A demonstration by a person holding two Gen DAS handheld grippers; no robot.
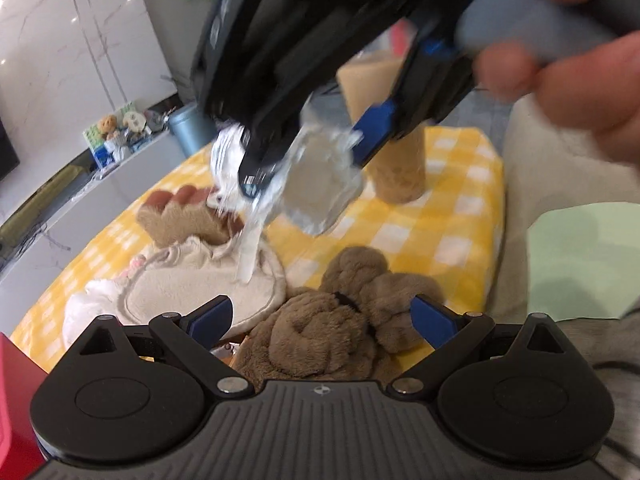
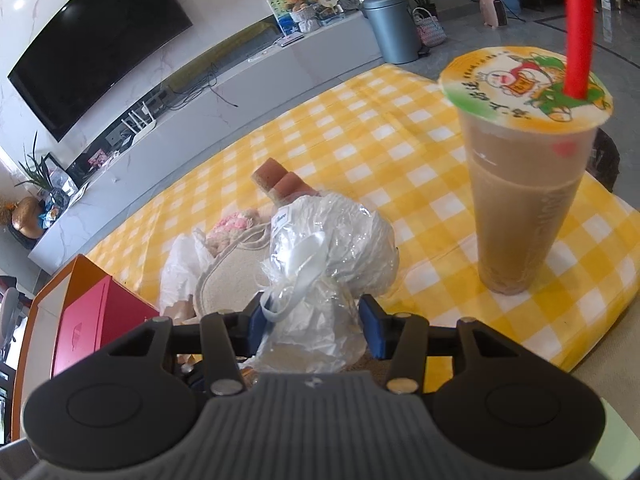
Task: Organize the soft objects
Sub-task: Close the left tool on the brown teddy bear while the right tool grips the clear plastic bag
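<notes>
My right gripper is shut on a soft item wrapped in clear plastic and holds it above the yellow checked cloth. In the left wrist view the right gripper hangs overhead with the plastic-wrapped item. My left gripper is open, its fingers on either side of a brown plush toy lying on the cloth. A cream plush pouch and a brown toast-shaped plush lie to the left.
A tall milk-tea cup with a red straw stands on the cloth at the right. A red box sits at the left edge. A TV, a low cabinet and a grey bin are behind.
</notes>
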